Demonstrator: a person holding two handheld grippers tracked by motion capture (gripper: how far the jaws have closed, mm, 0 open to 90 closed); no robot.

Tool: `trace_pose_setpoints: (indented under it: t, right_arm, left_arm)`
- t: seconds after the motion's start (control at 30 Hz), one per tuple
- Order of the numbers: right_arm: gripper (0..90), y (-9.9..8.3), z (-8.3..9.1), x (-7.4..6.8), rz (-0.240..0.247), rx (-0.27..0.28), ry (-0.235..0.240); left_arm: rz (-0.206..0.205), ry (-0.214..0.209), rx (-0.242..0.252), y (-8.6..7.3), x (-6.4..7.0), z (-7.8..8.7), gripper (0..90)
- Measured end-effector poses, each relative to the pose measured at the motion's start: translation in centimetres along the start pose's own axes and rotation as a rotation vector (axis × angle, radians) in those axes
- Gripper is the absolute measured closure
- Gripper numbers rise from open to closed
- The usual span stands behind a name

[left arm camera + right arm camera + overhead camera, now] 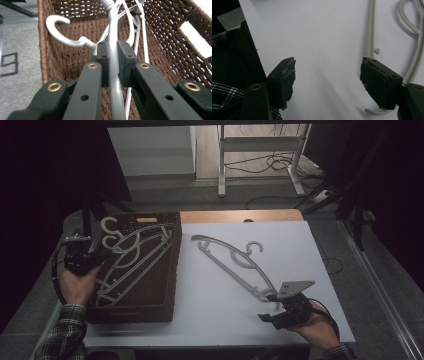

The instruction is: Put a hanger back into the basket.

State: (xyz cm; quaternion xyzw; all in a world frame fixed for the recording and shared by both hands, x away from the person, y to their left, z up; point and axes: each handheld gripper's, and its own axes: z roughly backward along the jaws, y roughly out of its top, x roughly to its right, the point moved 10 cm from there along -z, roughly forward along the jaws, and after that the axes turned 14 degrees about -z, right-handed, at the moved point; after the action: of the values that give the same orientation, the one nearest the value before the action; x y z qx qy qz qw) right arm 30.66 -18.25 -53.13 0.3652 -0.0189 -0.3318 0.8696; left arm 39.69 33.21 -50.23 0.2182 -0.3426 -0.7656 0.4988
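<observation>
Left tongs (113,53) clenched on a hanger (113,30) in the basket (165,285); right tongs (327,82) released beside the table hanger (230,262), whose grasp should come next

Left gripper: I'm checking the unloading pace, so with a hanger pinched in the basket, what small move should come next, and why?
Probably lift the left gripper a little to raise the clamped hanger out of the basket. Its jaws are shut on the hanger's bar, other hangers lie beneath it, and the right gripper rests open beside the hanger on the table.
</observation>
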Motion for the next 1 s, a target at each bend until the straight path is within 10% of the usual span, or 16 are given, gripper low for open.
trace_pose_setpoints:
  t: [0.4, 0.73, 1.0]
  right_arm:
    - [28.2, -0.1, 0.1, 0.0, 0.006, -0.002, -0.004]
    - [27.7, 0.1, 0.2, -0.3, -0.006, 0.015, -0.013]
    - [24.6, 0.5, 1.0, -0.5, -0.069, 0.078, -0.039]
  left_arm:
    - [-0.077, 0.091, -0.09, -0.8, 0.2, 0.1, 64.8]
    - [-0.107, -0.017, 0.066, 1.0, 3.6, 1.9, 45.1]
    - [-0.182, -0.142, 0.174, 2.7, 9.9, 3.8, 25.5]
